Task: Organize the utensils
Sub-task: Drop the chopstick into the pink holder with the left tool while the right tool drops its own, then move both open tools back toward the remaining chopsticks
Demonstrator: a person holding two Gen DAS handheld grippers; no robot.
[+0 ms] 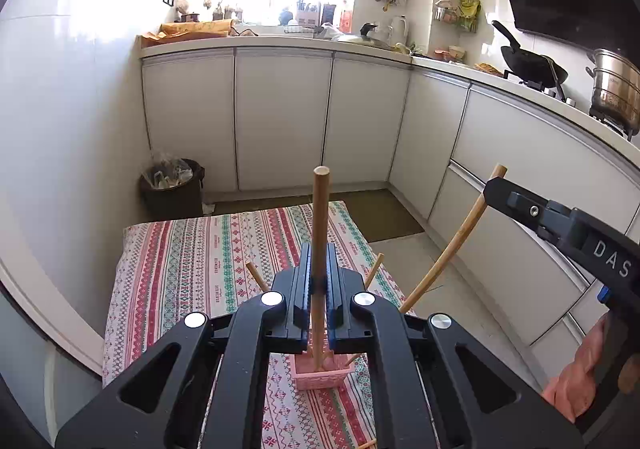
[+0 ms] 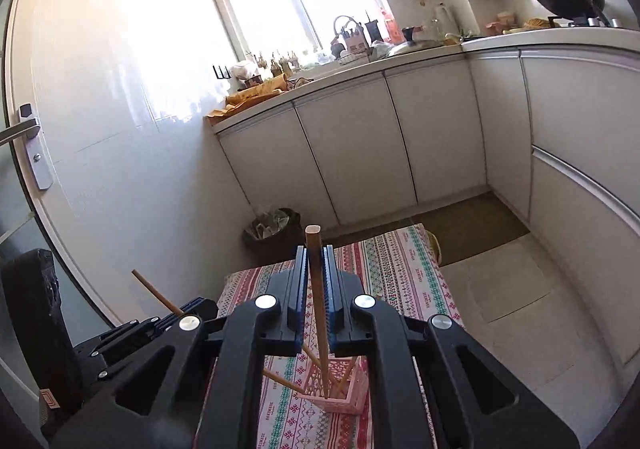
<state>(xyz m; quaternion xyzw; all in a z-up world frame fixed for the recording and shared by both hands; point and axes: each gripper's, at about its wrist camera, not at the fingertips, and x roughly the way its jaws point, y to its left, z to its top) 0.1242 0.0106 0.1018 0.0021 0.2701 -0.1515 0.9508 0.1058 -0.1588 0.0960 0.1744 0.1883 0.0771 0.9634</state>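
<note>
You've got both grippers clenched on wooden sticks: left gripper point(image 1: 319, 285) on one stick point(image 1: 320, 233), right gripper point(image 2: 316, 289) on another stick point(image 2: 318, 305), both near-upright, tips in the pink basket point(image 1: 320, 377) lower center, for dropping in.

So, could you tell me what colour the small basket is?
Pink basket, clearest in the right wrist view.

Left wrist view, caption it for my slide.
Left gripper lowers a wooden stick into the pink slotted basket.
</note>
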